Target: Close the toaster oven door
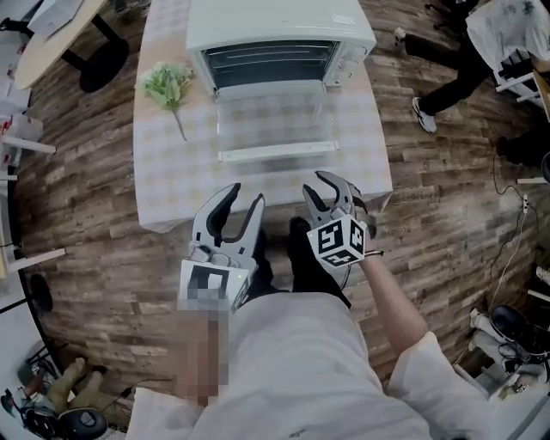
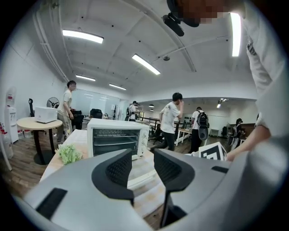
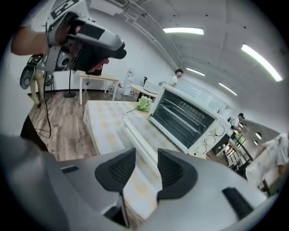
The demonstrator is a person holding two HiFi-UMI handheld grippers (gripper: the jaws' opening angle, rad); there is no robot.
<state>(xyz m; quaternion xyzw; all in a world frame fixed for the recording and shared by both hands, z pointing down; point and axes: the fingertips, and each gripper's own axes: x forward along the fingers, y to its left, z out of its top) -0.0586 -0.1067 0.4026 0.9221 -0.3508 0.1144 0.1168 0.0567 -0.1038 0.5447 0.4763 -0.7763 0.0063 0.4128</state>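
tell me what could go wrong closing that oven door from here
1. The door lies flat open and its handle is a thin bar. If the right gripper lifts it near one end, it might slip out and drop back.
2. A hard push shut may slide the toaster oven on the checked cloth.
3. The left gripper, also open and empty, hangs close by and could get in the way.

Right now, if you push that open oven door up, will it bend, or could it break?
The door looks like a stiff see-through pane, so it would probably swing up whole where it joins the toaster oven. If it is glass, it could crack if slammed. Its white handle looks smooth, so it may be slippery.
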